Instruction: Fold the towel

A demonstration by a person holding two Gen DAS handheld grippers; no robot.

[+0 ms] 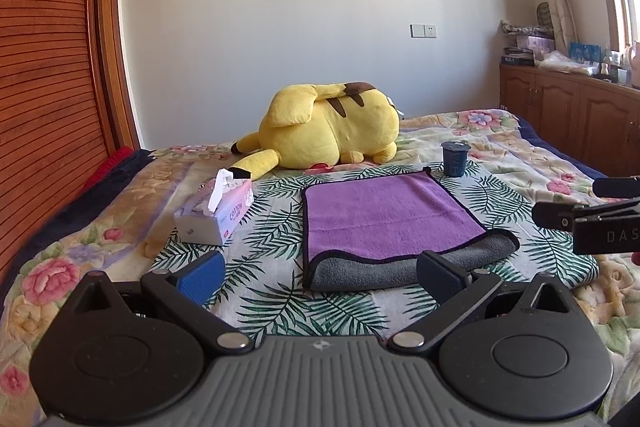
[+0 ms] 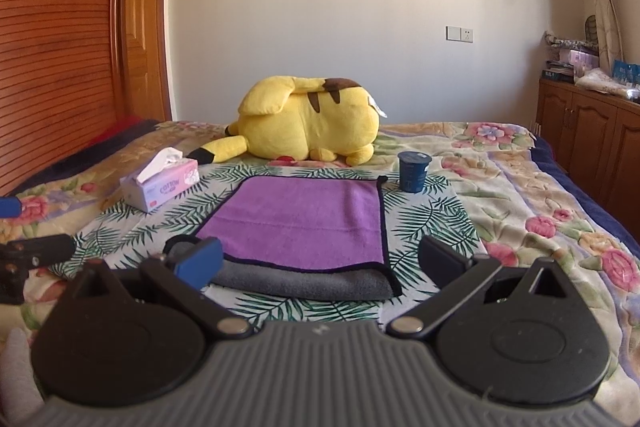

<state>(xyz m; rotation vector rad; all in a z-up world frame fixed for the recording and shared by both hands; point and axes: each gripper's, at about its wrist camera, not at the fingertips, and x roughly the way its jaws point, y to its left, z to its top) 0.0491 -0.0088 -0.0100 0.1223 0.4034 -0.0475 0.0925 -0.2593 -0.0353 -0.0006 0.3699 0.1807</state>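
Note:
A purple towel (image 1: 384, 211) with a grey underside and dark trim lies on the leaf-print bed cover, folded once so the purple top layer sits over a grey layer showing along the near edge. It also shows in the right wrist view (image 2: 304, 219). My left gripper (image 1: 320, 277) is open and empty, just short of the towel's near edge. My right gripper (image 2: 320, 263) is open and empty, its fingers either side of the near edge. The right gripper's body shows at the right edge of the left wrist view (image 1: 588, 223).
A yellow plush toy (image 1: 328, 127) lies behind the towel. A pink tissue box (image 1: 218, 211) stands to the towel's left, a dark blue cup (image 1: 454, 159) at its far right corner. A wooden wardrobe (image 1: 44, 75) is left, wooden cabinets (image 1: 568, 115) right.

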